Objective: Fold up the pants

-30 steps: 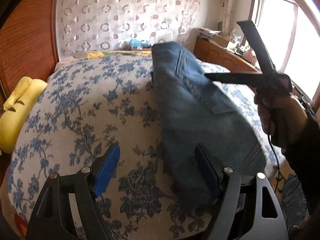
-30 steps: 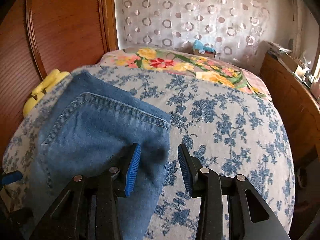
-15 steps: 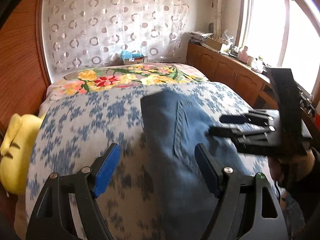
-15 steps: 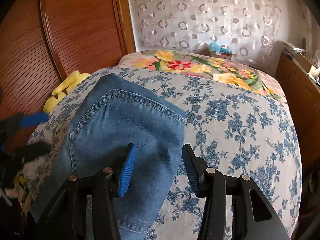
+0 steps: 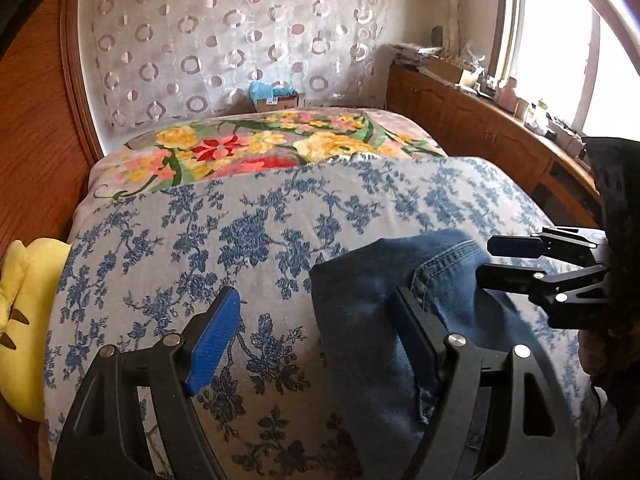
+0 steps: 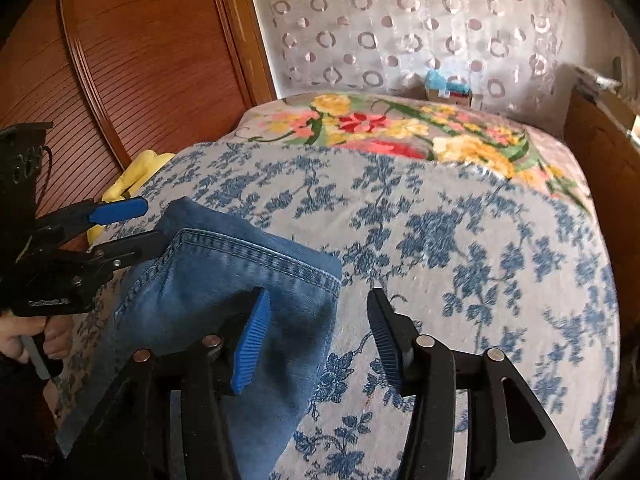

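Note:
Blue denim pants [image 5: 372,320] lie folded on the bed's blue-flowered sheet [image 5: 248,240], their stitched top edge pointing toward the headboard; they also show in the right wrist view [image 6: 224,280]. My left gripper [image 5: 316,332] is open and empty, hovering over the pants' left edge. My right gripper [image 6: 316,332] is open and empty over their right edge. Each gripper appears in the other's view, the right one at the right [image 5: 516,260], the left one at the left [image 6: 128,224].
A bright flowered blanket [image 5: 260,148] covers the head of the bed. A yellow plush pillow [image 5: 20,320] lies at the left edge by the wooden wardrobe [image 6: 120,60]. A wooden cabinet [image 5: 480,128] with clutter runs under the window.
Both grippers pulled back toward the bed's foot, so the pants now lie lower and nearer in both views. Both stayed open and empty.

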Action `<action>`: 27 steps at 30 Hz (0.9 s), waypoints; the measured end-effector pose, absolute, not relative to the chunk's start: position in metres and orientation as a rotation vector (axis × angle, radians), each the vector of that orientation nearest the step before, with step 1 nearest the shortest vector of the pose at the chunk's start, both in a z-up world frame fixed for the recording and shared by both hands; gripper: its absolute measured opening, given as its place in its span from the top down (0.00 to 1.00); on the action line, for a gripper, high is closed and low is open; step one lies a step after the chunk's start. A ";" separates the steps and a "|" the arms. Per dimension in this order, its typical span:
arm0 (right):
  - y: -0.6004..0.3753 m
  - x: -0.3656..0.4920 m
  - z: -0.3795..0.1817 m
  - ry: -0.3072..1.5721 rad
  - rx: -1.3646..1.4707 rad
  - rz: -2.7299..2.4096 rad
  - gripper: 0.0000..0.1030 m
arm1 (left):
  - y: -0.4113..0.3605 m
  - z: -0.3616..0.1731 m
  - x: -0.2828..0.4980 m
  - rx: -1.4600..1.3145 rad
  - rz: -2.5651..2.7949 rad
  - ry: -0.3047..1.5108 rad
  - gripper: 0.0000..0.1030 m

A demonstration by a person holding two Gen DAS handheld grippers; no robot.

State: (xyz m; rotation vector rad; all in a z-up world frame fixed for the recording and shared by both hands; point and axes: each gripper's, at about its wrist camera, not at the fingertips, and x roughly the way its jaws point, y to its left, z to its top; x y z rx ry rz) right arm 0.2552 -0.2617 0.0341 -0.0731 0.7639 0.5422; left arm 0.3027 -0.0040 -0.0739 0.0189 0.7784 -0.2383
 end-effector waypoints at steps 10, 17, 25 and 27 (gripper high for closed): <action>-0.270 0.271 0.022 0.800 0.034 0.614 0.47 | -0.003 -0.083 0.313 -0.013 -0.269 0.797 0.24; -0.270 0.277 0.024 0.814 0.060 0.663 0.47 | -0.003 -0.082 0.316 -0.022 -0.272 0.801 0.24; -0.264 0.284 0.021 0.825 0.060 0.695 0.45 | -0.007 -0.076 0.311 -0.001 -0.266 0.798 0.24; -0.267 0.287 0.019 0.845 0.090 0.709 0.43 | -0.003 -0.076 0.310 -0.019 -0.273 0.796 0.25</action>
